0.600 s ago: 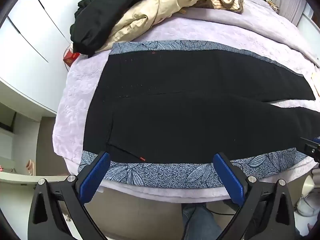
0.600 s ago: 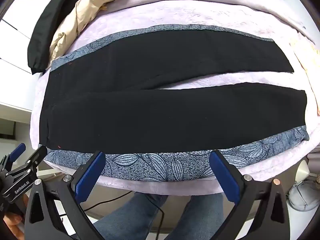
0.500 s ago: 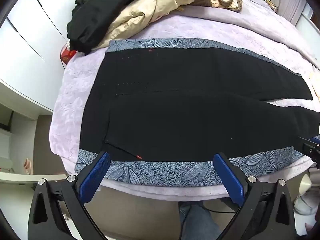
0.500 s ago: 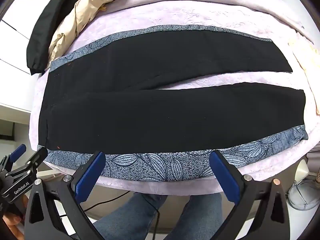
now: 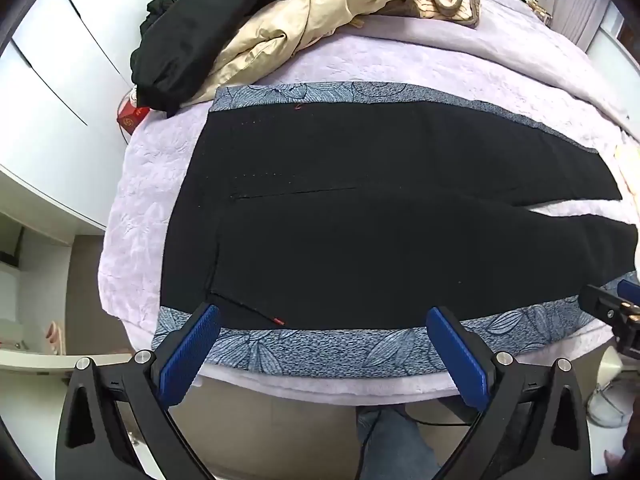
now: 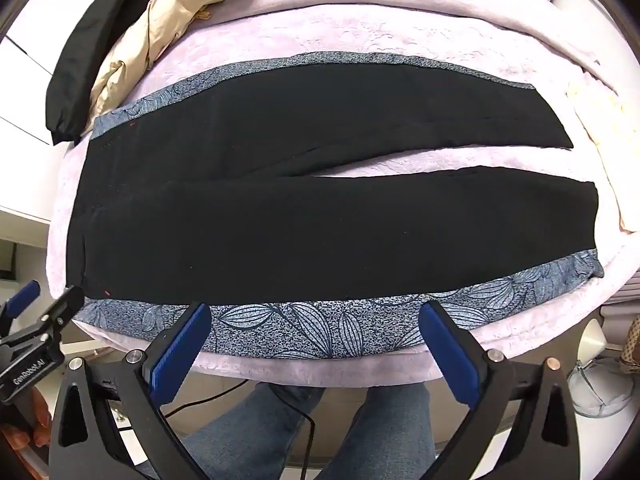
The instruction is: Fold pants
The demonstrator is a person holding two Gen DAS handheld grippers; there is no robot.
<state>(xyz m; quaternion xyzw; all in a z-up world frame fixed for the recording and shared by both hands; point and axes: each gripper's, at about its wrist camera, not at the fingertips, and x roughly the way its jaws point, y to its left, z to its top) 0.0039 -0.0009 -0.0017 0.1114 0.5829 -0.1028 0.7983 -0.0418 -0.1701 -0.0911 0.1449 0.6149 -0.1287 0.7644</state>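
While the pants (image 5: pixel 380 216) lie flat along the bed's (image 5: pixel 440 60) near edge, waist toward its left corner, the left gripper (image 5: pixel 324 354) hangs spread and empty by the patterned side band. In the right view, the right gripper (image 6: pixel 312 350) gapes likewise; both should pinch that near band together, lifting evenly.

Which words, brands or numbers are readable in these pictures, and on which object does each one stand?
"GenRobot.AI": on the left gripper's black body, seen in the right wrist view.
Red box beside the bed: it carries a gold emblem, too blurred to read.
Pants: no readable label.
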